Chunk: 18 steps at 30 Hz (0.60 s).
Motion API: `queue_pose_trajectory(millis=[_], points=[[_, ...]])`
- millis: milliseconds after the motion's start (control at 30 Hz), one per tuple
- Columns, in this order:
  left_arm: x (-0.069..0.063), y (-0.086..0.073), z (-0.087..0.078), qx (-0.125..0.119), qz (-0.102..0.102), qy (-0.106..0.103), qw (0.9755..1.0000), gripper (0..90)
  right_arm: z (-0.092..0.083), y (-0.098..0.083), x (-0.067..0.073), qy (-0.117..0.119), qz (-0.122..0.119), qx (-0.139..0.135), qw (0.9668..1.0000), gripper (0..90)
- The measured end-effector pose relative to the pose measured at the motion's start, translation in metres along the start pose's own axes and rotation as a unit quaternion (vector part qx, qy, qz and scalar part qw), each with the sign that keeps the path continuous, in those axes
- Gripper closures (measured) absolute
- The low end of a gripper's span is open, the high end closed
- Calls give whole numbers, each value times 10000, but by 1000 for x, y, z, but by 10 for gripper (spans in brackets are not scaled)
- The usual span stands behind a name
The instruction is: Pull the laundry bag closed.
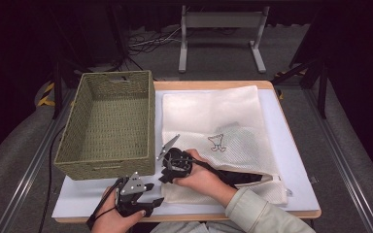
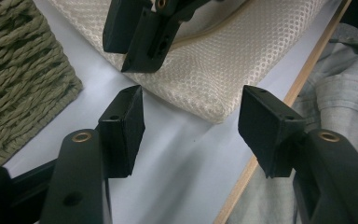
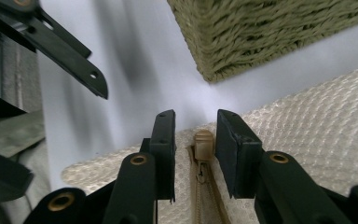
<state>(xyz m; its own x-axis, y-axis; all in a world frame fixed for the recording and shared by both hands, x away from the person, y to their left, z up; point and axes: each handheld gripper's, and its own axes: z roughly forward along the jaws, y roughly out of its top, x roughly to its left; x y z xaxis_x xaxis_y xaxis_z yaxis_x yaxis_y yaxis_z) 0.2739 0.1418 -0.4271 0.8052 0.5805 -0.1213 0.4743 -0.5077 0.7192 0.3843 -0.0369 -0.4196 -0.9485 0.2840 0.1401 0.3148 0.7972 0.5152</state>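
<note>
A cream mesh laundry bag [image 1: 213, 116] with a small printed figure lies flat on the white mat. My right gripper [image 1: 166, 174] is low over the bag's near left corner. In the right gripper view its jaws [image 3: 196, 120] stand on either side of the beige zipper pull [image 3: 204, 143], with a gap on the left side, so they are open. My left gripper [image 1: 154, 194] sits by the table's front edge, open with nothing between its fingers [image 2: 193, 112], pointing at the bag's corner [image 2: 223, 60]. The right gripper [image 2: 144, 37] also shows above that corner.
A green woven basket [image 1: 107, 121] stands left of the bag, its corner close to both grippers [image 3: 261, 32]. The wooden table edge [image 2: 279, 121] runs just right of the left gripper. Something dark [image 1: 245, 178] lies along the bag's near edge.
</note>
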Motion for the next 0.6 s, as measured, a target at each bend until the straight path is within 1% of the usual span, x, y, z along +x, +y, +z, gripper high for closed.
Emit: queue_pose_trajectory(millis=[67, 133, 200, 233, 300, 467, 600], points=[[0, 0, 0, -1, -3, -9, 10000, 416, 3, 0, 1, -48, -54, 30, 10000, 704], [0, 0, 1, 3, -13, -9, 10000, 416, 3, 0, 2, -125, -104, 52, 9999, 746], [0, 0, 1, 8, -11, -15, 10000, 415, 2, 0, 3, -154, -123, 62, 9998, 808], [0, 0, 1, 9, -13, -18, 10000, 416, 2, 0, 2, -192, -150, 45, 9997, 812], [1, 0, 2, 15, -9, -19, 10000, 416, 0, -1, 2, -191, -153, 33, 9997, 813], [2, 1, 4, 33, -21, -37, 10000, 415, -9, -3, 4, -176, -54, -60, 9998, 814], [2, 3, 7, 84, 29, -61, 9999, 415, -17, -6, 5, -197, -31, -93, 9998, 814]])
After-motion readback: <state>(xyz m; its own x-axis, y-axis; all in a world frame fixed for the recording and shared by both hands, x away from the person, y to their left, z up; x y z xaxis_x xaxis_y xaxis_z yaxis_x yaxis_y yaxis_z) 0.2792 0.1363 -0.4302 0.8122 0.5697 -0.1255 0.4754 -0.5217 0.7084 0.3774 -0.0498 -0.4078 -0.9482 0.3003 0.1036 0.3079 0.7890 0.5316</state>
